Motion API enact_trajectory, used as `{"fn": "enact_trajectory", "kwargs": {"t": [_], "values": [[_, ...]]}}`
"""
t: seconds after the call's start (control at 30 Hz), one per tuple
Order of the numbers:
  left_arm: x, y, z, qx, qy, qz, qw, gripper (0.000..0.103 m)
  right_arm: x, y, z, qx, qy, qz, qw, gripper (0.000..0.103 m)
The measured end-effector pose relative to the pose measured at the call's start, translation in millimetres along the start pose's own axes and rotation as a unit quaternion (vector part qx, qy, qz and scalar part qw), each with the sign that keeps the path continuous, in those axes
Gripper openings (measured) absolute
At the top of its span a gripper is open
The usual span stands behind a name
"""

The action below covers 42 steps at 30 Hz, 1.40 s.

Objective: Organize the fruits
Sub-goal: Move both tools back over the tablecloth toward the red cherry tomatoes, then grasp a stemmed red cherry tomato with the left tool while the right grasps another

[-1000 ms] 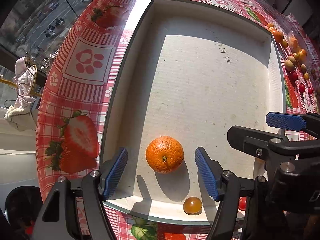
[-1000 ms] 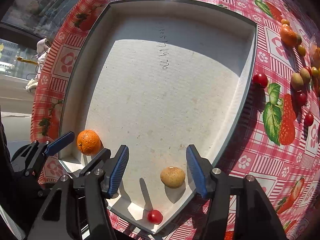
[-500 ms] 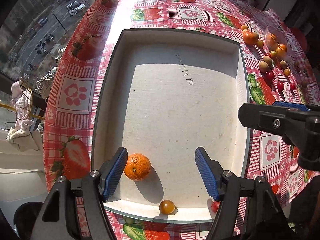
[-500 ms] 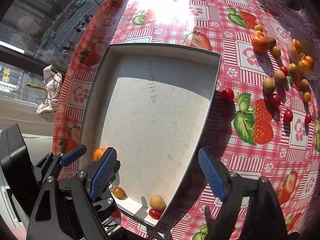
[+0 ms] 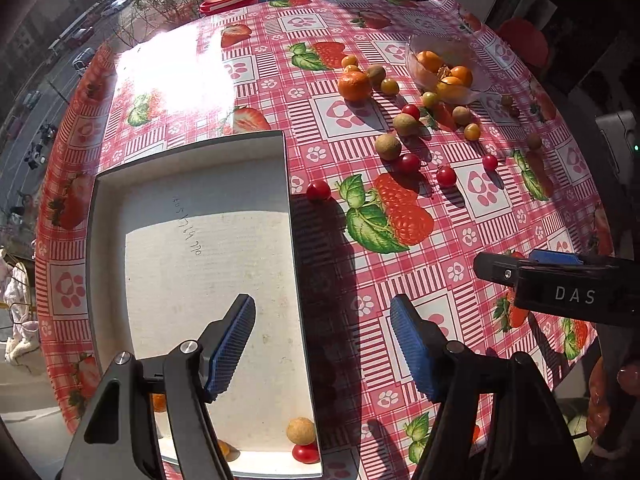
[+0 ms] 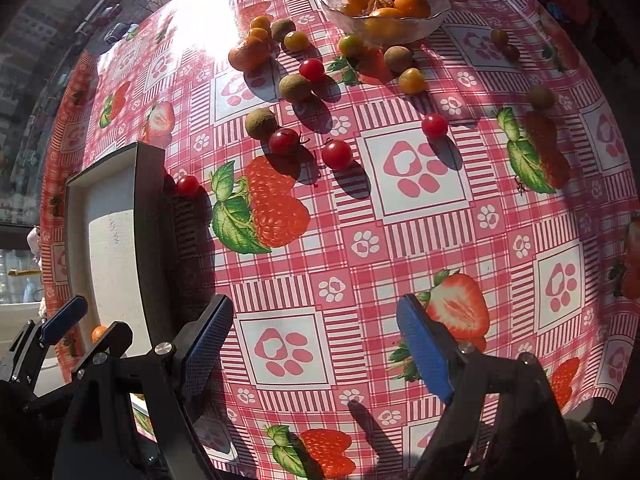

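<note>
Left wrist view. The left gripper [image 5: 322, 346] hangs over the right wall of the tray [image 5: 294, 240], jaws apart with nothing between them. The tray, a shallow grey-walled box with a pale floor, sits toward the table's window-side edge. At its near edge lie a tan round fruit [image 5: 301, 431], a red cherry tomato [image 5: 305, 453] and a small amber fruit [image 5: 226, 450]; an orange fruit [image 5: 159, 403] shows partly behind the gripper's left finger. These few are sorted, it seems. Most of the fruit remains loose on the checked tablecloth [image 5: 360, 300]: a mandarin [image 5: 354, 85], brownish longan-like fruits such as one [image 5: 388, 147] mid-table, and a stray tomato [image 5: 319, 191] just beside the tray's right wall. The right gripper's finger shows at the right edge.

Right wrist view. The right gripper [image 6: 316, 350] is over bare tablecloth to the right of the tray [image 6: 150, 216], jaws wide apart and empty. Ahead lie glossy red tomatoes, one [image 6: 337, 155] near mid-table and another [image 6: 434, 126] farther right, and dull brown fruits such as one [image 6: 261, 123] near the tray's far corner. A glass bowl [image 6: 436, 20] at the far edge holds orange fruit. The task appears early, with the bulk still to gather.
</note>
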<state>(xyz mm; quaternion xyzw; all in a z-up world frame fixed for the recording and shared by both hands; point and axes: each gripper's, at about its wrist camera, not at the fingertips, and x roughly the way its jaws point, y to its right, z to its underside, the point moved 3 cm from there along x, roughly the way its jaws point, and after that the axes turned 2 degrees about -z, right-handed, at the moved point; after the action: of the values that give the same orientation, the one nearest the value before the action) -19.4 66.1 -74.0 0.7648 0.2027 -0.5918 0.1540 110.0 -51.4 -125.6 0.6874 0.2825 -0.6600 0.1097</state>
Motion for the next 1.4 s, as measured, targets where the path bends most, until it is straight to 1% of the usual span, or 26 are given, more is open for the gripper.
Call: {"fn": "enact_trajectory", "kwargs": {"t": [0.2,0.37,0.53,0.7,0.77,0.83,0.87,0.93,1.07,1.2,1.23,1.27,1.3,1.33,1.37,1.4], "values": [[22.9,36.9,-24.0,-0.008,-0.014,0.017,0.9997,0.071,0.6,51.8,-5.6,0.037,-0.003,0.017,0.999,0.086],[51.6,50.7,-42.9,-0.026,-0.033,0.019,0.9989,0.071,0.5,75.3,-18.2,0.033,0.007,0.020,0.999,0.086],[76.7,58.7,-58.1,-0.036,-0.045,0.012,0.9983,0.071,6.1,82.7,-37.4,0.006,0.014,0.026,1.000,0.086],[92.9,65.0,-70.7,-0.041,-0.044,0.007,0.9982,0.071,14.1,84.4,-54.1,-0.011,0.018,0.023,1.000,0.086],[98.7,68.1,-75.4,-0.042,-0.042,0.006,0.9982,0.071,17.0,82.9,-59.7,-0.016,0.021,0.019,0.999,0.083],[103.8,71.0,-79.5,-0.042,-0.041,0.005,0.9982,0.070,20.3,80.6,-65.4,-0.023,0.025,0.020,0.999,0.077],[105.4,72.1,-82.0,-0.042,-0.040,0.001,0.9983,0.070,22.1,79.3,-68.3,-0.026,0.027,0.021,0.999,0.075],[107.7,74.8,-85.0,-0.041,-0.033,-0.007,0.9986,0.070,26.0,76.7,-74.9,-0.031,0.029,0.019,0.999,0.068],[111.0,76.9,-93.2,-0.043,-0.027,-0.016,0.9986,0.070,27.8,73.1,-87.6,-0.040,0.041,0.023,0.998,0.066],[111.5,81.0,-103.9,-0.035,-0.023,-0.026,0.9988,0.070,28.0,71.2,-95.0,-0.051,0.049,0.029,0.997,0.063],[111.6,82.5,-105.3,-0.034,-0.021,-0.026,0.9988,0.068,27.8,70.6,-95.7,-0.053,0.050,0.030,0.997,0.060],[112.0,87.3,-111.9,-0.032,-0.019,-0.026,0.9990,0.061,27.5,70.4,-96.6,-0.056,0.052,0.031,0.997,0.058],[111.3,90.2,-114.5,-0.029,-0.017,-0.026,0.9991,0.057,27.4,69.8,-97.5,-0.059,0.053,0.033,0.996,0.053],[110.0,94.4,-118.0,-0.024,-0.016,-0.026,0.9992,0.050,27.3,68.5,-97.8,-0.062,0.054,0.034,0.996,0.044],[109.5,98.4,-121.2,-0.020,-0.016,-0.026,0.9993,0.041,28.3,65.7,-99.2,-0.064,0.055,0.034,0.996,0.039],[109.2,101.4,-122.9,-0.018,-0.015,-0.024,0.9994,0.036,28.6,64.3,-100.9,-0.067,0.055,0.033,0.996,0.028]]}}
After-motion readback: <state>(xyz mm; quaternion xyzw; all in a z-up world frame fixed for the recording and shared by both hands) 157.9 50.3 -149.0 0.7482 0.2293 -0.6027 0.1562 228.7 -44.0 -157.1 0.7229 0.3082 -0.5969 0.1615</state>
